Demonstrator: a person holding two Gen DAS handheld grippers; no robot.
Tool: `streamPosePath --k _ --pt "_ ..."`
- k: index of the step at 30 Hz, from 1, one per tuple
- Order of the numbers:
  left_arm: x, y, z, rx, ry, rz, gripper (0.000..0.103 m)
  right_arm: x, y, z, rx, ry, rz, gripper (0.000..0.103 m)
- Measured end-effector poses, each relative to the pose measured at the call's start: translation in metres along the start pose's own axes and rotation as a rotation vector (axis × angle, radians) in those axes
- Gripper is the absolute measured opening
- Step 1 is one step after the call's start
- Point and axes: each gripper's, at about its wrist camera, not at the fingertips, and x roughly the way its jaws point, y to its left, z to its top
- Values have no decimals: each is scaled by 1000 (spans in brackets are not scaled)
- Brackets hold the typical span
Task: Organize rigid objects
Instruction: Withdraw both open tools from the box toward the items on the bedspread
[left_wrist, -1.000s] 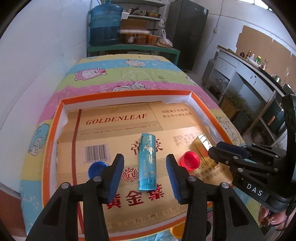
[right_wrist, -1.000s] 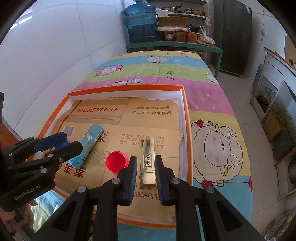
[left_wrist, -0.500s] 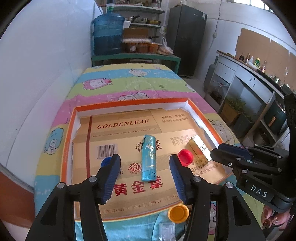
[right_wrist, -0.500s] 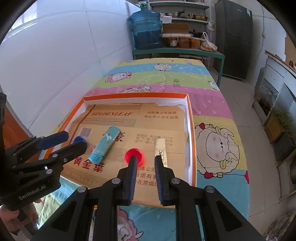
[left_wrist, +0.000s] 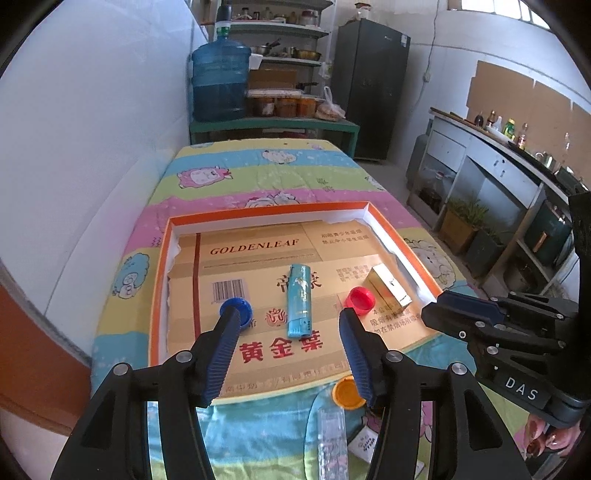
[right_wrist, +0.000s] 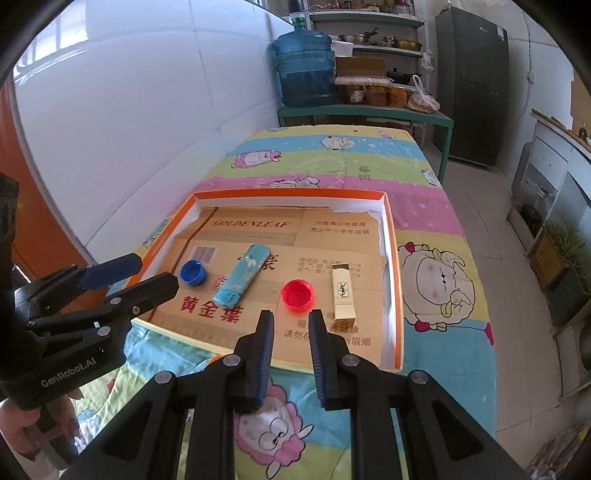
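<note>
An orange-rimmed tray (left_wrist: 266, 210) (right_wrist: 291, 194) lined with printed cardboard lies on the cartoon blanket. In it, left to right, lie a blue cap (left_wrist: 242, 306) (right_wrist: 192, 272), a teal lighter (left_wrist: 298, 299) (right_wrist: 242, 275), a red cap (left_wrist: 360, 300) (right_wrist: 297, 290) and a gold box (left_wrist: 389, 286) (right_wrist: 343, 291). My left gripper (left_wrist: 289, 315) (right_wrist: 129, 273) hovers open above the tray's near edge, holding nothing. My right gripper (right_wrist: 291, 314) (left_wrist: 436, 314) is shut and empty, raised in front of the red cap.
Outside the tray, on the near blanket, lie an orange cap (left_wrist: 345, 393), a clear plastic tube (left_wrist: 330, 432) and a white card (left_wrist: 365, 443). A white wall runs along the left. A green table with a water jug (left_wrist: 219, 86) stands beyond the bed.
Both grippers pulled back and up from the tray, so the objects look smaller. The left jaws spread wider. The orange cap and clear tube came into view.
</note>
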Motion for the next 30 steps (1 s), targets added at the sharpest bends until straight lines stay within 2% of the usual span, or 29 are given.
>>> streamPosePath --k 9,10,12,14,19,23,30 --pt "-29 -2 -5 6 -31 -26 58 -19 6 -11 28 -14 31 20" --pt "-31 -2 -5 7 -34 -28 58 -22 7 -12 31 -17 28 21" --pt "-37 -3 -6 9 -41 -33 58 -29 9 -16 37 -28 26 31" --pt "-43 -4 -8 13 -49 -36 58 -33 12 -19 43 -34 25 33" --pt "-56 -5 -16 16 -60 -41 58 -43 18 -31 57 -35 22 33" --pt "-67 -1 -26 9 -62 -43 58 -53 24 -40 44 -51 -36 33" --pt "-82 1 -44 5 -58 -47 58 -59 21 -54 79 -43 -10 33"
